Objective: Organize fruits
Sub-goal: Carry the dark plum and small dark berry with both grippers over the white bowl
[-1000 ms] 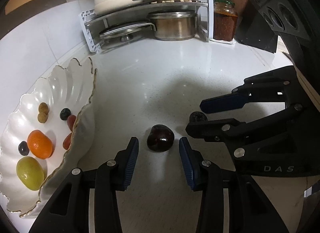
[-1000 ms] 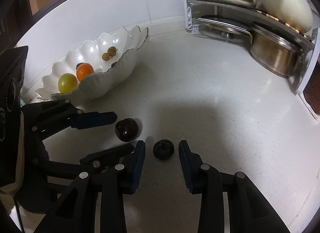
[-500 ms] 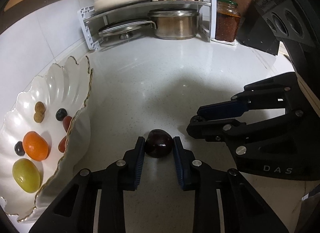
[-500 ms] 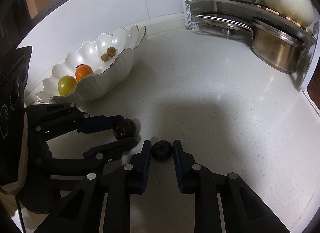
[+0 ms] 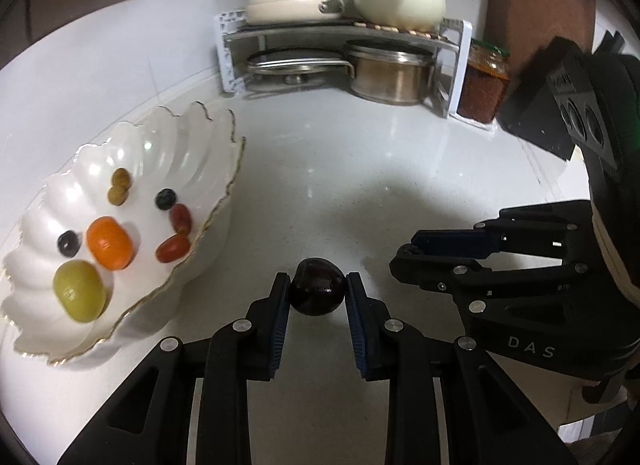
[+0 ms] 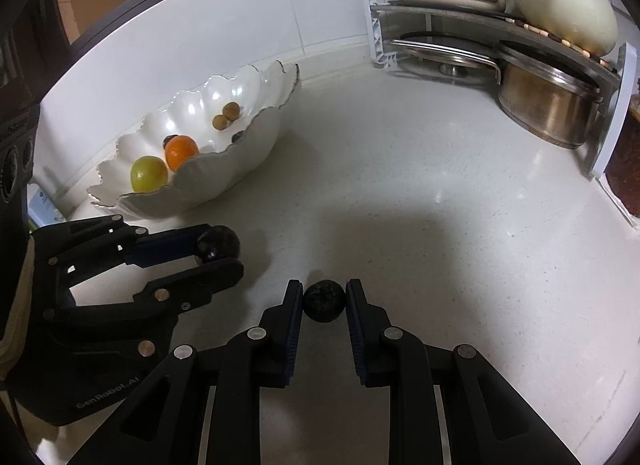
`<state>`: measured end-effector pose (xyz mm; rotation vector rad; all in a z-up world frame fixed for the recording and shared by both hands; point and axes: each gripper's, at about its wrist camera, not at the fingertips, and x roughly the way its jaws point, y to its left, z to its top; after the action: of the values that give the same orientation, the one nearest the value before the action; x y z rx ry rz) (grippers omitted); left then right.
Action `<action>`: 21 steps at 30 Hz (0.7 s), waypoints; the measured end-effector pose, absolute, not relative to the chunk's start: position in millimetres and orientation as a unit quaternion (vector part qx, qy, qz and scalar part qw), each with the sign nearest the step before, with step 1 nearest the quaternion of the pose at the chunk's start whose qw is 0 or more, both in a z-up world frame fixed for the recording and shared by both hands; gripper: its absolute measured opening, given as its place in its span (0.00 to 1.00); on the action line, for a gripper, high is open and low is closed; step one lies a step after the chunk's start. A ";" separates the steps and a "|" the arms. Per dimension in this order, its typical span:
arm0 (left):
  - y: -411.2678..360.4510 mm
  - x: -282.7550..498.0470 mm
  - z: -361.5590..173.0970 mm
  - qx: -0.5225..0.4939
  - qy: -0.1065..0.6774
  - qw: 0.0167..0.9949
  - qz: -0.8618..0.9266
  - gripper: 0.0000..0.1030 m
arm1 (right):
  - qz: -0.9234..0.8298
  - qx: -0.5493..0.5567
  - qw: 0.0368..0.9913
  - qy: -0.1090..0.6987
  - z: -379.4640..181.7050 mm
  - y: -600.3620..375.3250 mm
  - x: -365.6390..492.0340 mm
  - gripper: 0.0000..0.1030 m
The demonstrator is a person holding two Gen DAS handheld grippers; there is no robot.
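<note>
My left gripper (image 5: 318, 291) is shut on a dark red cherry (image 5: 318, 292), held just above the white counter; it also shows in the right wrist view (image 6: 219, 244). My right gripper (image 6: 323, 300) is shut on a dark blueberry (image 6: 323, 300); in the left wrist view (image 5: 416, 255) the berry is hidden by its fingers. A white scalloped bowl (image 5: 192, 137) at the left holds an orange (image 5: 110, 248), a green fruit (image 5: 79, 291), two red grapes (image 5: 173, 247), blueberries and two small brown fruits.
A pot rack (image 5: 344, 37) with pans and a steel pot (image 5: 390, 73) stands in the back corner. A jar (image 5: 484, 85) sits to its right. White tiled wall runs behind the bowl.
Both grippers closed on their fruits: the left on the cherry, the right on the blueberry. Both have since lifted slightly and the view has pulled back.
</note>
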<state>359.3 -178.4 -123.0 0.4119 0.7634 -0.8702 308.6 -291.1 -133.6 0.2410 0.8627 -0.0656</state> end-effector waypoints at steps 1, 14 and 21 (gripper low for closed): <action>-176.2 357.7 -120.7 0.188 0.359 0.819 -0.407 0.27 | -0.031 0.116 0.902 0.415 -131.4 -290.0 306.4 0.23; -139.5 330.8 -86.9 0.127 0.353 0.857 -0.353 0.27 | -0.014 0.100 0.915 0.391 -98.6 -270.8 281.9 0.23; -117.3 317.5 -67.7 0.104 0.342 0.878 -0.317 0.27 | 0.005 0.087 0.925 0.369 -74.6 -258.6 269.6 0.23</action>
<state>317.5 -117.3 -67.7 0.2169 0.7139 -0.6603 269.6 -258.6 -74.6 0.1780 0.7579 0.0111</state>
